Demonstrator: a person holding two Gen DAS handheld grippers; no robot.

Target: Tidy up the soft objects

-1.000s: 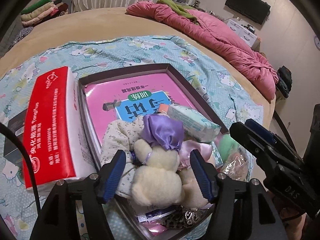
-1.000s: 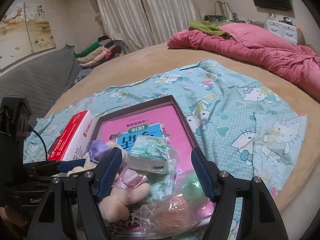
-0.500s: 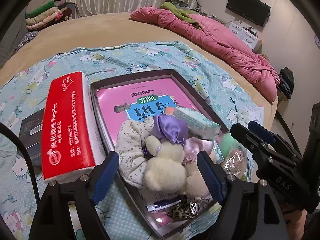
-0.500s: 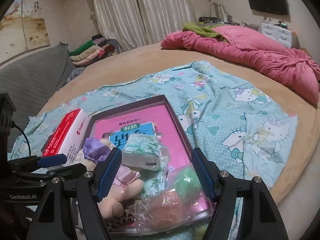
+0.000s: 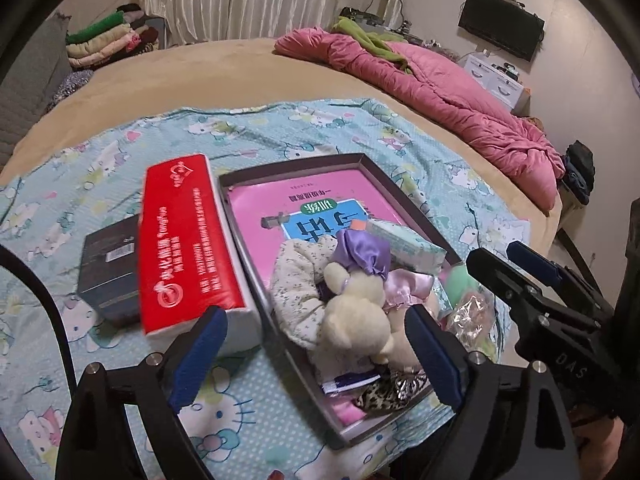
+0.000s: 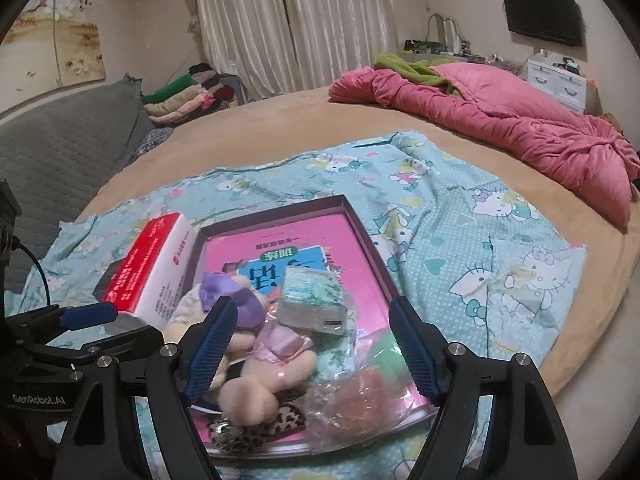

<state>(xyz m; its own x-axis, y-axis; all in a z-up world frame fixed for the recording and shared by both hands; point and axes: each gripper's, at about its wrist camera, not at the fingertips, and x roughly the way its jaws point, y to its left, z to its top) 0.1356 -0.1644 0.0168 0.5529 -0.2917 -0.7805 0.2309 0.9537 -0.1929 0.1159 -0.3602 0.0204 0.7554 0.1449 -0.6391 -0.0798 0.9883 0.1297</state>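
1. Our left gripper (image 5: 316, 354) has just been widening its jaws; they hold nothing.
2. The cream plush toy (image 5: 356, 312) lies in the shallow box (image 5: 288, 170), ahead between them.
3. Our right gripper (image 6: 312, 350) jaws, also just widened, are empty above the tissue packet (image 6: 312, 300).

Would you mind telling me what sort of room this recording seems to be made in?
Most likely a bedroom in a home. A large bed fills the view, with a rumpled pink quilt on it, folded clothes stacked by the curtains, and a television on the wall.
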